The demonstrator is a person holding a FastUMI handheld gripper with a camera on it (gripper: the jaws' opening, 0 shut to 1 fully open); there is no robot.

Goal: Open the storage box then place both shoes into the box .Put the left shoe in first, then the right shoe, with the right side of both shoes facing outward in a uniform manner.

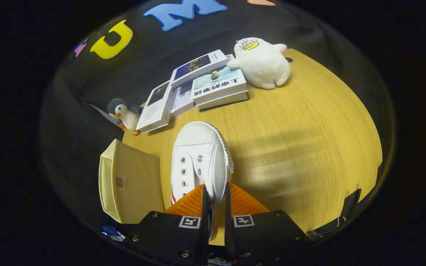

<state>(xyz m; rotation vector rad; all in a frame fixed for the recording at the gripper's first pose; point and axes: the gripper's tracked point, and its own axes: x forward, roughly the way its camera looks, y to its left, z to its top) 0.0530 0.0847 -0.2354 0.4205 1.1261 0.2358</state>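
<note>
A white canvas shoe (198, 159) with metal eyelets and a red-and-blue stripe hangs above the wooden table (301, 147), toe pointing away from me. My gripper (216, 194) is shut on the shoe's side wall near the heel, one finger inside and one outside. Left of the shoe stands the beige fabric storage box (131, 181), seen from its side, with a flap raised; its inside is hidden from me.
Several books (198, 87) lie fanned out at the table's far side. A small penguin plush (126, 114) sits at their left end, and a white duck plush (261, 62) at their right. Bare tabletop stretches to the right of the shoe.
</note>
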